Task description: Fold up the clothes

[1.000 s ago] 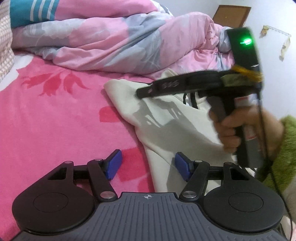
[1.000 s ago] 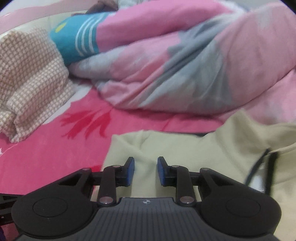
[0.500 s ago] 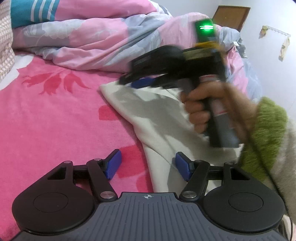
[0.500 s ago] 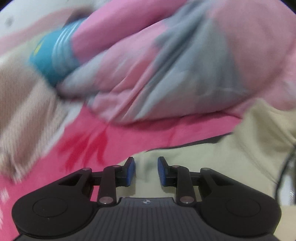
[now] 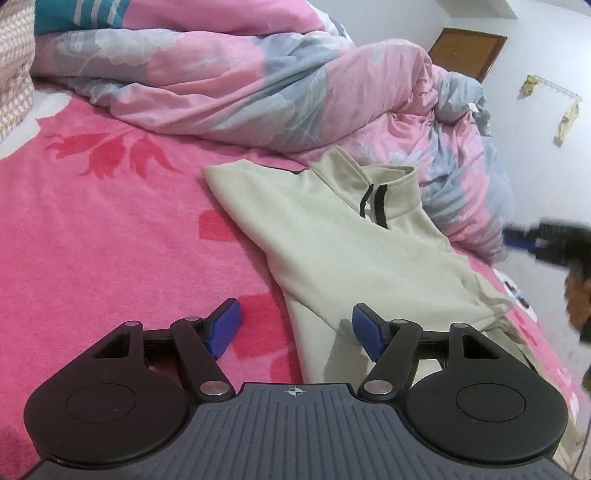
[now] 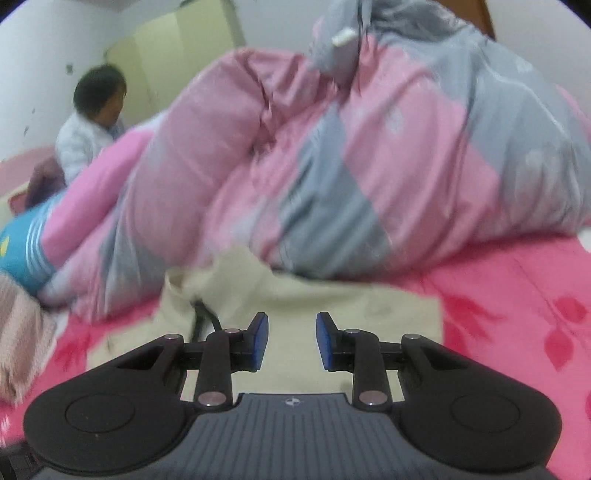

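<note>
Garment [image 5: 343, 236] lying flat on blanket [image 5: 110, 240]; bunched quilt [image 5: 240, 81] behind it, at far side.

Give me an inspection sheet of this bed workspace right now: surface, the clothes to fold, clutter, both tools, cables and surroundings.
Surface: pink flowered bedspread, mostly bare on the left.
Job's things: cream collared pullover with a dark neck zip, lying flat, its collar toward the duvet.
Clutter: bunched pink and grey floral duvet; checked beige pillow; teal striped cloth.
Grippers: left tool open, empty, over the pullover's edge; right tool open, empty, above the pullover.
Cables: a thin dark line at the left view's lower right corner, unclear.
Surroundings: white wall, brown wooden door, a person in white beyond the duvet.
</note>
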A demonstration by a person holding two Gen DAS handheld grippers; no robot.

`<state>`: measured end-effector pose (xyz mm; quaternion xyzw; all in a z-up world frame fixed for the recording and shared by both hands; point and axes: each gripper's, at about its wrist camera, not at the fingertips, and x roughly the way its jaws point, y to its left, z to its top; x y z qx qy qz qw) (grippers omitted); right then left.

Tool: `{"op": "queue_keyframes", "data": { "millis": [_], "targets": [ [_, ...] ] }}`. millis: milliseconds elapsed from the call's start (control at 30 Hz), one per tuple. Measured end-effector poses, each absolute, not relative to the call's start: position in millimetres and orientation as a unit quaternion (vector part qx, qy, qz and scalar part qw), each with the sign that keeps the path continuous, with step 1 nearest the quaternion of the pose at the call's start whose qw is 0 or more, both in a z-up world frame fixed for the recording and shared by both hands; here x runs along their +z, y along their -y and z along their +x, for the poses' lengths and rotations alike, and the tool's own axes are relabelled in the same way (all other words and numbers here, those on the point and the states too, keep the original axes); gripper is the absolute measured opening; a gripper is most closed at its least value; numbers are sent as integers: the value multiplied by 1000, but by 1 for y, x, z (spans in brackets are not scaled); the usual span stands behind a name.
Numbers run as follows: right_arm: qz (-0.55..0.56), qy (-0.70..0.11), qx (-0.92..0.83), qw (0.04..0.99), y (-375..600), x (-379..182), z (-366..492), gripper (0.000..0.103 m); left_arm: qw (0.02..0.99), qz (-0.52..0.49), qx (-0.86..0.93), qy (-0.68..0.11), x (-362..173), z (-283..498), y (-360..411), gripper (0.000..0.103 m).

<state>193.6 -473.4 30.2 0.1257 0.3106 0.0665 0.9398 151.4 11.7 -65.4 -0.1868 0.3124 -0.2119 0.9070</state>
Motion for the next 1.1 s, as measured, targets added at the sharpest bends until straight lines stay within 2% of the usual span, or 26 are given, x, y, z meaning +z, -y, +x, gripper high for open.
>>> {"op": "queue_keyframes", "data": {
  "millis": [133,167,233,300,533,667,700,933,1100],
  "targets": [
    [101,-351,41,930,485,-28,199,30,905,-197,-216,-310,-67,151,-14,68],
    [117,-353,32,928,494,-41,199,27,904,-200,-217,-309,-67,151,-15,68],
    [148,-355,12,923,512,-62,198,27,903,-205,-219,-309,-68,151,-16,68],
    [191,-333,-14,923,530,-49,188,29,902,-208,-220,-308,-68,151,-17,68],
    [236,-288,11,928,552,-3,142,29,901,-212,-224,-307,-68,152,-19,70],
    [254,-332,-11,909,556,-34,147,30,896,-227,-230,-304,-69,152,-23,70],
    [262,-348,-21,900,558,-45,149,33,894,-233,-233,-303,-70,152,-25,70],
    [349,-297,-36,888,580,-31,105,35,885,-261,-246,-296,-72,152,-32,71],
    [495,-227,14,839,584,-44,57,36,887,-278,-241,-280,-71,148,-38,70]
  ]
}}
